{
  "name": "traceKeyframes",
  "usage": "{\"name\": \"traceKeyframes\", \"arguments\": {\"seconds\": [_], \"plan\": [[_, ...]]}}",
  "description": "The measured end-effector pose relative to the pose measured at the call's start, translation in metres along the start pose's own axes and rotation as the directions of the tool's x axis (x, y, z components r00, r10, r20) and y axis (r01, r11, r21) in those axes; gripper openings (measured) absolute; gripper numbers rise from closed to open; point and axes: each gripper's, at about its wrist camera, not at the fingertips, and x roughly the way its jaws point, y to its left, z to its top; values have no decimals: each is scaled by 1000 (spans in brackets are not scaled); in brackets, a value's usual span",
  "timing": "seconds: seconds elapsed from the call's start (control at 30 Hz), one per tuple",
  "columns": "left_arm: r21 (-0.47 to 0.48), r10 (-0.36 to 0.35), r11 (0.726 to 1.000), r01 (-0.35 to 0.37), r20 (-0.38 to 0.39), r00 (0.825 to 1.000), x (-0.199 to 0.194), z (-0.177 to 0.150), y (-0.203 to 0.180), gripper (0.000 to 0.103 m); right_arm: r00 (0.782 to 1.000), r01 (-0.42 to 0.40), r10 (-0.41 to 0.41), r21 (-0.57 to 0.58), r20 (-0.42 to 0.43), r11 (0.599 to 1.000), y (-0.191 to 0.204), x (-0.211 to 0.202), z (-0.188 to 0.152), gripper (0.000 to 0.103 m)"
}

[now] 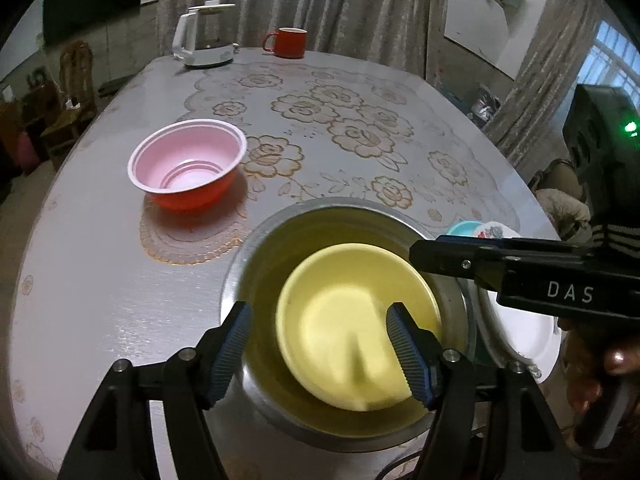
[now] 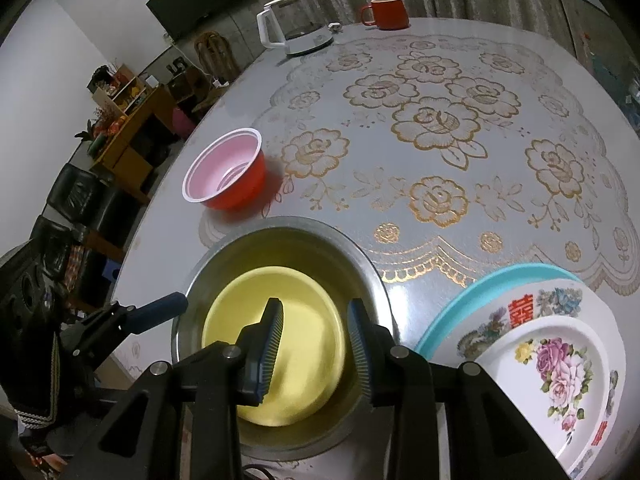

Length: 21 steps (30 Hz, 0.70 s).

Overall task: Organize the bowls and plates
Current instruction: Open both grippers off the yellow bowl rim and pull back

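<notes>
Honestly, my left fingers (image 1: 320, 354) stand wide and empty over the yellow bowl (image 1: 352, 324); my right fingers (image 2: 316, 354), narrow and empty, could knock the steel basin (image 2: 224, 260) skidding across the tabletop (image 2: 520, 208).

Black claws (image 1: 320, 354), ribbed blue pads (image 2: 272, 350)

Three bowls (image 2: 280, 280) (image 2: 288, 344) (image 2: 228, 168), three stacked plates (image 2: 560, 368), one red mug (image 2: 386, 12), one white kettle (image 2: 294, 28).
</notes>
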Motion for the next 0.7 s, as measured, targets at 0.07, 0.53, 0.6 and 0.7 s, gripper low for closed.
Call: {"name": "traceKeyframes", "arguments": {"seconds": [0.07,0.53,0.6,0.7], "plan": [[-11,-4,1000,4,6,1000,-2,1,6,72,1000,-3,3,-3,0,1000,2,2,1,33],[-239,1,971,16,73,997,-11,13,80,75,1000,19,-19,19,12,1000,-3,9,12,33],[-273,-7,961,29,83,997,-10,15,91,75,1000,20,-20,22,14,1000,-5,10,14,33],[-355,-23,933,57,101,995,-5,21,109,78,1000,21,-21,24,20,1000,-5,11,18,33]]}}
